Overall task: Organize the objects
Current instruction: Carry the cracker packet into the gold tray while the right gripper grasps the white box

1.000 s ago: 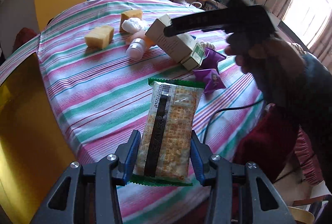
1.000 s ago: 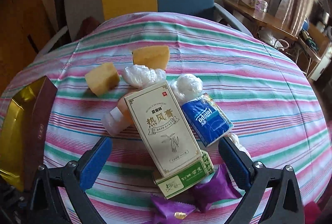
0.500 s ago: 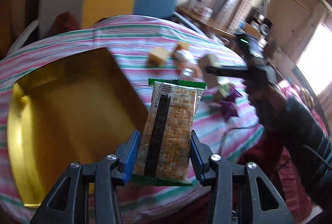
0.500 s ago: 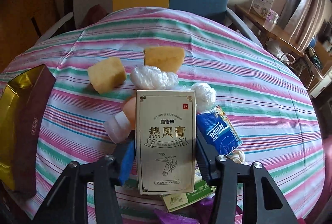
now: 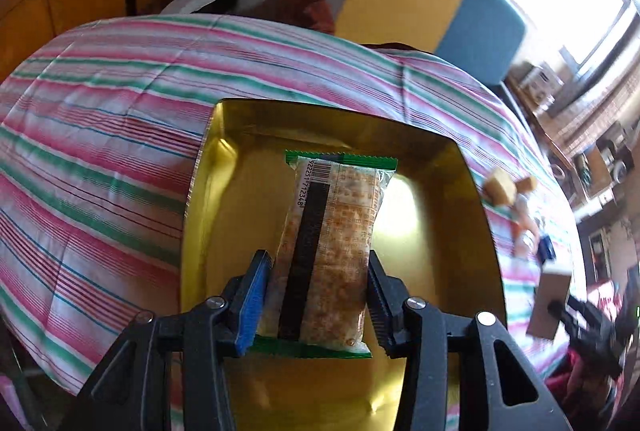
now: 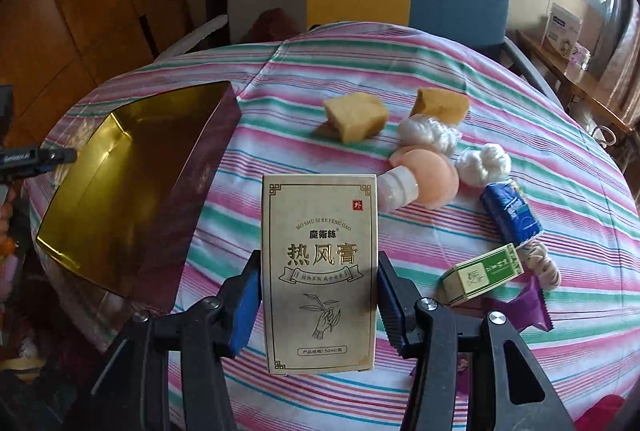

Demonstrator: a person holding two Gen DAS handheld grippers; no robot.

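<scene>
Striped desk [image 6: 460, 79], items partly sorted. Cracker packet [image 5: 332, 247], pinched in left gripper [image 5: 316, 305] fingers, has been carried over the gold box [image 5: 472, 251]: release judged next. Beige carton [image 6: 320, 271], newly pinched and lifted by right gripper [image 6: 318, 305]; sponges [image 6: 356, 117] remain.

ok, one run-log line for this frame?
left hand-held gripper: shut on cracker packet, over gold box | right hand-held gripper: shut on beige carton, above striped tablecloth
</scene>
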